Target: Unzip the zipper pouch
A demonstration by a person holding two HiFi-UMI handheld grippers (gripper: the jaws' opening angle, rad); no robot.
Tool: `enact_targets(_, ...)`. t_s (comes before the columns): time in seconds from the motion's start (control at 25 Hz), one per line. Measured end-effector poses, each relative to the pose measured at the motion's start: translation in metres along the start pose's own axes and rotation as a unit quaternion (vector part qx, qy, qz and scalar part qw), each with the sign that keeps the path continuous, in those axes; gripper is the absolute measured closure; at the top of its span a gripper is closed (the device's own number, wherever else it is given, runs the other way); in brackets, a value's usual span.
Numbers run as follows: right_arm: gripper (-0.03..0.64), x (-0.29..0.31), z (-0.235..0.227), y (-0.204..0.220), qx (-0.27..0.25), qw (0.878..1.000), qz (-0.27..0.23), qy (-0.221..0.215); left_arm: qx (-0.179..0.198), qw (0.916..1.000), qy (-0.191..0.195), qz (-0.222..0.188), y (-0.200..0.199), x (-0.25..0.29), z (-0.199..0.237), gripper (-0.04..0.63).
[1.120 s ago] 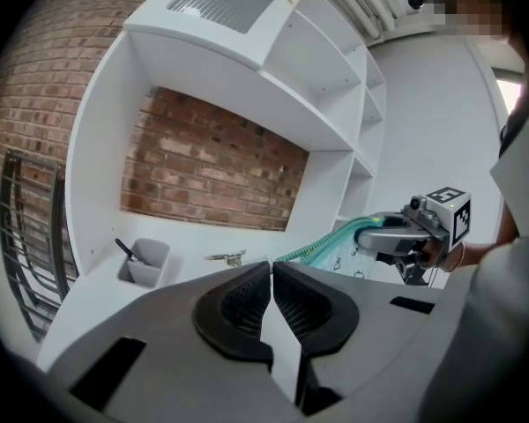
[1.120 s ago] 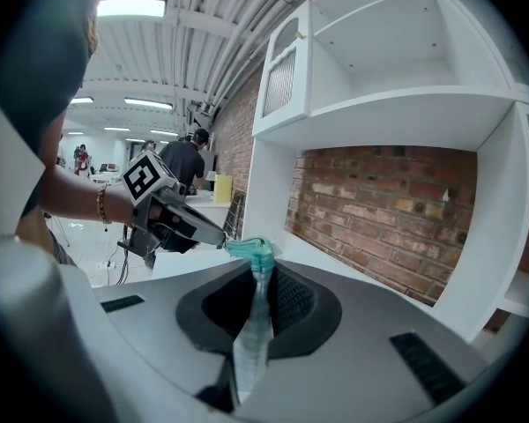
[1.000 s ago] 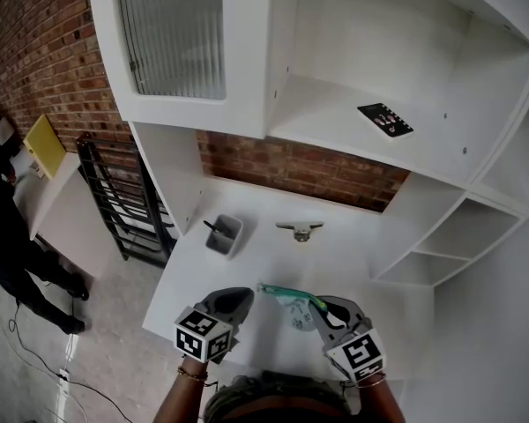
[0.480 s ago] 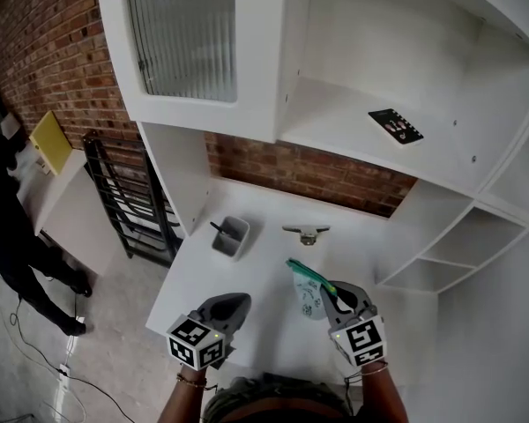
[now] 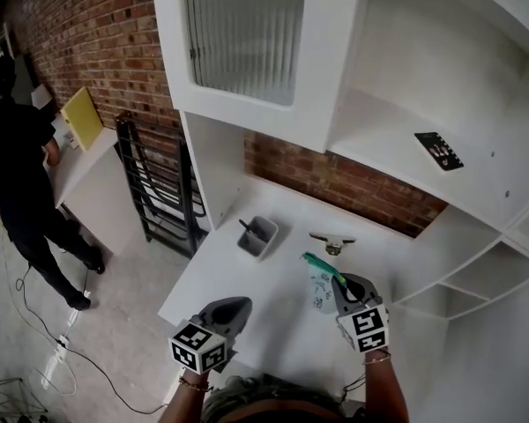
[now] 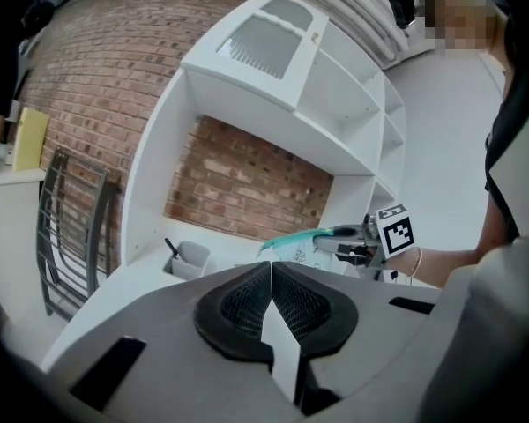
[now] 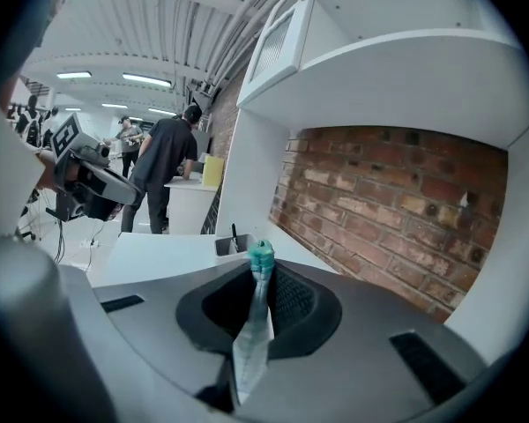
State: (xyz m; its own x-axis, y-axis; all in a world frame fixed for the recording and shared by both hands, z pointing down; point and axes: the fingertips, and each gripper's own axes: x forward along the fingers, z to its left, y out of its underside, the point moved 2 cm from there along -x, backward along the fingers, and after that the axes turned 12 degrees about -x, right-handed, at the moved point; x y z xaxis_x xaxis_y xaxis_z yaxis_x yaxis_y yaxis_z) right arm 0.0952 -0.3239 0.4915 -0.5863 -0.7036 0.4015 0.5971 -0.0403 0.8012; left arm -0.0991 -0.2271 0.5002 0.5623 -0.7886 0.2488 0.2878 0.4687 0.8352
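Observation:
A small clear zipper pouch (image 5: 320, 289) with a teal zip strip (image 5: 320, 266) hangs above the white desk (image 5: 273, 342). My right gripper (image 5: 339, 285) is shut on its top edge. In the right gripper view the pouch (image 7: 251, 333) stands edge-on between the pads, its teal end (image 7: 261, 256) poking out past them. My left gripper (image 5: 238, 305) hovers near the desk's front left, apart from the pouch. Its jaws (image 6: 271, 273) are shut with nothing between them. The left gripper view shows the pouch (image 6: 293, 243) held out by the right gripper (image 6: 357, 243).
A grey cup (image 5: 257, 236) holding a dark pen stands at the back left of the desk, a metal clip (image 5: 332, 243) beside it near the brick wall. White shelves (image 5: 397, 139) overhang; a black card (image 5: 439, 150) lies on one. A person (image 5: 18, 170) stands at the far left.
The right gripper has carried the pouch to the right, away from the left gripper. The pouch now hangs from the right gripper alone. The head view has swung left.

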Motion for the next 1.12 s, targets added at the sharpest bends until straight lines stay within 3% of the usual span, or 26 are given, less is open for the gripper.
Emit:
enact_targets(0.36,0.6,0.052,0.008,0.003,-0.004,0.999,0.009,-0.038,-0.017,0.9988,-0.041,-0.021,0.0,-0.028,0.018,0.592)
enact_targets(0.6,0.6,0.074,0.011,0.031,0.047,0.998,0.038,-0.031,-0.028,0.9972,-0.065,-0.026,0.005,-0.042,0.029,0.592)
enact_targets(1.12,0.591,0.034,0.018,0.13,0.115,0.983,0.145,-0.018,-0.02,0.9992,-0.025,-0.024,0.006,-0.014,0.009,0.592)
